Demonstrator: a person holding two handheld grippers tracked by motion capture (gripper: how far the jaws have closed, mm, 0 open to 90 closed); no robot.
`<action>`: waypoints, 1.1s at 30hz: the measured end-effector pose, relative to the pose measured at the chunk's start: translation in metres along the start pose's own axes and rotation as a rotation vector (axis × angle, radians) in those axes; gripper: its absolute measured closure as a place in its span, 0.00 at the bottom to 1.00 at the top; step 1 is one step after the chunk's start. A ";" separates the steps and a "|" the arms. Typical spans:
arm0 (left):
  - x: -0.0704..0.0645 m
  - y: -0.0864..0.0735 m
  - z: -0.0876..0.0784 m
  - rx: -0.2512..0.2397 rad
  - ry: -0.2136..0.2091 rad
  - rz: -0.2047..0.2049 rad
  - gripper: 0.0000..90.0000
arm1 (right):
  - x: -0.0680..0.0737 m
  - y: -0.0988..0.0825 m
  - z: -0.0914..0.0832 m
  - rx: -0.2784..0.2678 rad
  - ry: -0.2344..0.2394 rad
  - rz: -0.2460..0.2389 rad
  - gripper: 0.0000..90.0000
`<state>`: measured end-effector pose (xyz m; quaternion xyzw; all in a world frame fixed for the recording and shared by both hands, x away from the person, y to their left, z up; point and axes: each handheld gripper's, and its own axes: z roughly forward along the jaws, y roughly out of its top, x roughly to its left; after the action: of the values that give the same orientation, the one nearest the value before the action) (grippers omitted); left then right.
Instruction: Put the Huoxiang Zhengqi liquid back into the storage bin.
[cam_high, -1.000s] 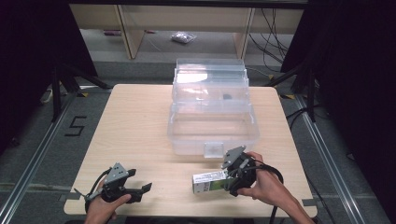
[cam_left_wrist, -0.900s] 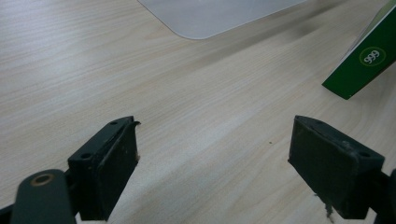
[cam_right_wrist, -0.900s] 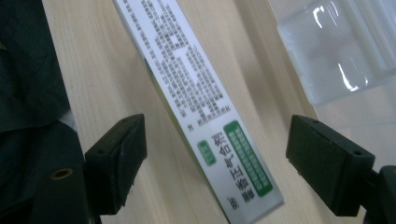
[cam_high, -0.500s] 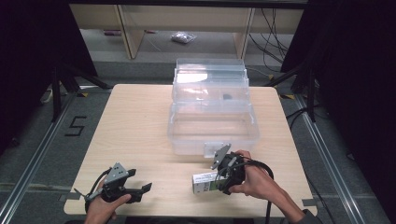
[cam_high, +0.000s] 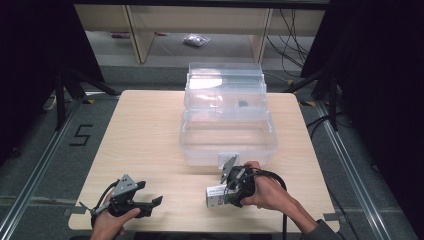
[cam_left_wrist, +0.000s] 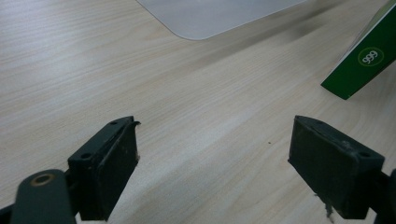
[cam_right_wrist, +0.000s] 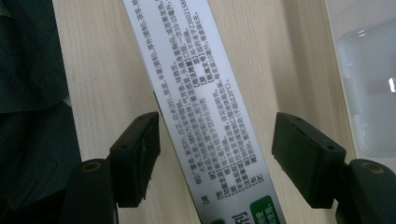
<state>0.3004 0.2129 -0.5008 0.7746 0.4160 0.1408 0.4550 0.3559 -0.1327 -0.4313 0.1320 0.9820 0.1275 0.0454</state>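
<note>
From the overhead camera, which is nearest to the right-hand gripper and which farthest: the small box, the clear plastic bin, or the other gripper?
1. Small box, between the right gripper's open jaws.
2. Clear plastic bin, just beyond it.
3. Left gripper, far across the table's near edge.

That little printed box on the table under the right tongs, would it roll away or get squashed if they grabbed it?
The small box has flat printed faces and lies lengthwise on the table, so it probably slides rather than rolls. It looks like thin carton, likely light, and might dent under a hard squeeze. The right tongs are open on either side of it, not yet touching.
</note>
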 end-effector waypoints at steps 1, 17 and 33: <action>0.000 0.000 0.000 -0.002 -0.003 -0.003 0.17 | -0.001 0.000 0.000 0.001 0.006 -0.013 0.37; 0.000 0.000 0.000 -0.004 -0.005 -0.003 0.17 | -0.005 0.007 0.013 0.069 0.027 -0.144 0.56; 0.000 0.000 0.000 0.002 -0.008 0.003 0.17 | -0.004 0.016 0.012 0.150 0.056 -0.176 0.72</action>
<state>0.3004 0.2129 -0.5007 0.7762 0.4131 0.1379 0.4559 0.3656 -0.1159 -0.4383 0.0449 0.9974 0.0530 0.0191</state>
